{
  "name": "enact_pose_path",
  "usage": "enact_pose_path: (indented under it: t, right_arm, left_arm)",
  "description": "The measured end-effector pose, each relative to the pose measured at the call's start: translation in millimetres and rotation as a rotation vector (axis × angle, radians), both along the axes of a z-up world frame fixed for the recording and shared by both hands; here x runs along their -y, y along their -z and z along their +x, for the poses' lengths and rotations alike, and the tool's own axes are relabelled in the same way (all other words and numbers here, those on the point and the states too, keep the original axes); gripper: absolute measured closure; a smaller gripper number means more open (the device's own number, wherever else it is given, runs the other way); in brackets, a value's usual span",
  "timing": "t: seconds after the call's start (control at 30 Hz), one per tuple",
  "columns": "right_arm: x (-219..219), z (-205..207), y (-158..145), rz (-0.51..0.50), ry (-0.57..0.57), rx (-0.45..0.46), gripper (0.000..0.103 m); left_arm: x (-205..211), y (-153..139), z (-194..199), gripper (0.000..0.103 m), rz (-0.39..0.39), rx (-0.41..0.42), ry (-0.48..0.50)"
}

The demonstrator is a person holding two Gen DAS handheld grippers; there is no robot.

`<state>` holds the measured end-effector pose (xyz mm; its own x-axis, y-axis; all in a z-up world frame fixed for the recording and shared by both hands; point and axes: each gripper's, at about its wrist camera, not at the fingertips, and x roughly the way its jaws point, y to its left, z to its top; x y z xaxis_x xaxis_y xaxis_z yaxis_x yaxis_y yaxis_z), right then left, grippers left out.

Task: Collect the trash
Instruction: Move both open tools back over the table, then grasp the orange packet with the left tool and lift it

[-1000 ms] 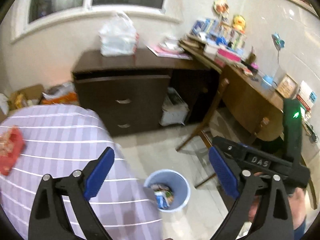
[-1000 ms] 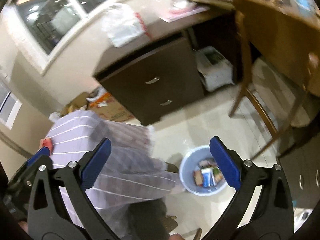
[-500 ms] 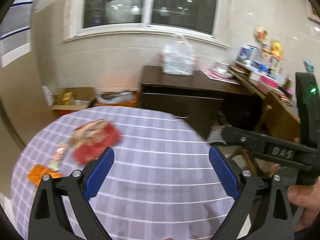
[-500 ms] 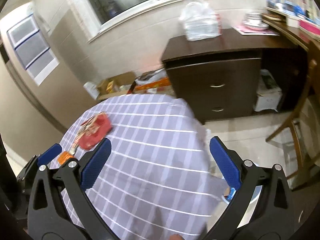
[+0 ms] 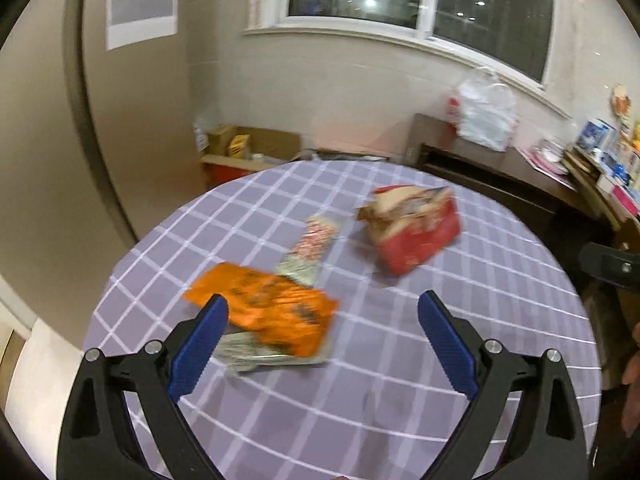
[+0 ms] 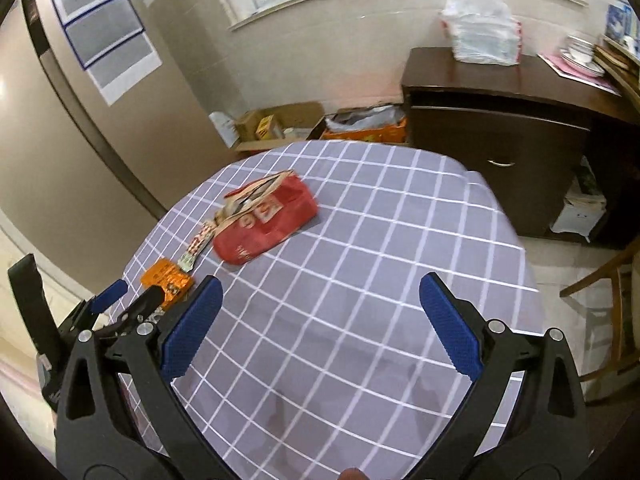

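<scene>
Three pieces of trash lie on a round table with a purple checked cloth (image 5: 400, 360). An orange wrapper (image 5: 264, 312) lies nearest, just ahead of my left gripper (image 5: 322, 312), which is open and empty above the cloth. A narrow red-and-white wrapper (image 5: 310, 248) lies behind it, and a crumpled red bag (image 5: 412, 234) to the right. In the right wrist view my right gripper (image 6: 316, 300) is open and empty over the cloth (image 6: 380, 280), with the red bag (image 6: 266, 224), the narrow wrapper (image 6: 196, 246) and the orange wrapper (image 6: 166, 278) to its left. The left gripper (image 6: 108, 300) shows there at the left edge.
A dark wooden cabinet (image 6: 500, 136) with a white plastic bag (image 6: 480, 36) on top stands behind the table at the right. Cardboard boxes (image 6: 276, 124) sit on the floor by the wall. A wooden chair (image 6: 600, 300) stands at the right.
Both grippers have swung left and up from the blue waste bin on the floor to the table. The trash on the cloth has come into view, now close to the left gripper.
</scene>
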<state>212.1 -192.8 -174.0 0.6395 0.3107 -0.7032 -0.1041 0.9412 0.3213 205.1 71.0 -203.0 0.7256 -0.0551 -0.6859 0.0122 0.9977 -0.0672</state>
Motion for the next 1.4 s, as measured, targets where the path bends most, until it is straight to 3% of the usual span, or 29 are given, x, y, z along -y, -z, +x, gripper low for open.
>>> enact_pose_path:
  t: [0.17,0.47,0.53,0.6,0.63,0.7,0.8,0.93,0.97,1.0,1.03,1.07,1.2,1.3,1.4]
  right_arm:
    - [-23.6,5.5,1.8,-0.015,-0.044,-0.008,0.006]
    - [-46.1,12.5,4.4,-0.018,-0.082,-0.016,0.006]
    - [-48.3,13.6,5.6,-0.018,-0.089,-0.017,0.006]
    - [-51.8,15.5,7.6,-0.019,-0.095,-0.023,0.006]
    - [-52.8,16.0,8.3,-0.019,-0.097,-0.025,0.006]
    - [-56.1,17.0,10.3,-0.019,-0.106,-0.03,0.006]
    - [-62.3,18.6,12.7,-0.021,-0.124,-0.033,0.006]
    - [-70.1,20.3,16.5,-0.027,-0.145,-0.04,0.006]
    - [-71.6,20.7,17.7,-0.028,-0.149,-0.042,0.006]
    - [-72.0,20.9,18.6,-0.027,-0.151,-0.043,0.006]
    - [-72.4,21.1,19.4,-0.026,-0.152,-0.045,0.006]
    - [-72.6,21.3,20.1,-0.025,-0.152,-0.047,0.006]
    - [-72.4,22.4,21.9,-0.022,-0.149,-0.051,0.006]
    - [-71.8,23.3,22.4,-0.016,-0.147,-0.051,0.006]
    - [-70.3,24.0,23.6,-0.017,-0.146,-0.053,0.006]
  left_arm:
    - [-23.3,14.7,6.1,0.009,0.03,-0.03,0.005]
    - [-19.8,34.1,20.4,0.01,0.092,-0.086,0.082]
    - [-24.2,35.9,24.1,0.018,0.049,-0.099,0.088]
    - [-26.3,40.6,29.0,0.049,0.011,-0.127,0.112]
    - [-26.5,41.7,29.7,0.054,0.011,-0.133,0.112]
    - [-26.4,42.2,30.8,0.082,0.012,-0.131,0.122]
    - [-32.3,43.7,32.3,0.091,-0.006,-0.133,0.122]
    - [-38.9,42.7,29.8,0.087,-0.002,-0.131,0.099]
    - [-41.5,42.0,29.1,0.065,-0.006,-0.133,0.089]
    - [-44.0,40.5,27.7,0.028,-0.009,-0.13,0.08]
    - [-46.0,37.0,25.7,0.018,-0.006,-0.102,0.061]
    - [-47.3,34.0,23.8,0.014,-0.004,-0.079,0.053]
    - [-41.6,27.2,37.7,0.013,0.003,-0.081,0.041]
    - [-37.0,31.0,56.1,0.013,0.009,-0.118,-0.001]
    - [-34.0,40.9,73.4,0.014,-0.037,-0.17,-0.016]
